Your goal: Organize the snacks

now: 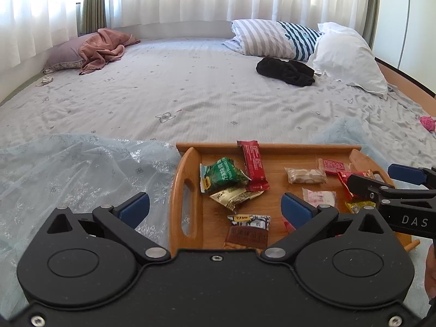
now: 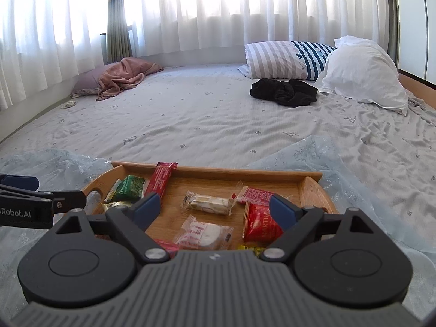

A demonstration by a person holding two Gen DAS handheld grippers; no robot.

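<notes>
I see the wide bed with its grey flower-print sheet [image 1: 190,92] filling both views, a pale blue lace cloth [image 1: 81,169] spread over its near edge. On that cloth sits my rectangular bamboo tray [image 1: 272,147], and the wrapped snacks lie scattered inside: a long red bar [image 1: 252,166] leaning on the far rim, a green packet [image 1: 222,174] beside it. My left gripper [image 1: 215,207] and right gripper [image 2: 215,208] both hang above the tray, jaws spread wide, nothing between them.
</notes>
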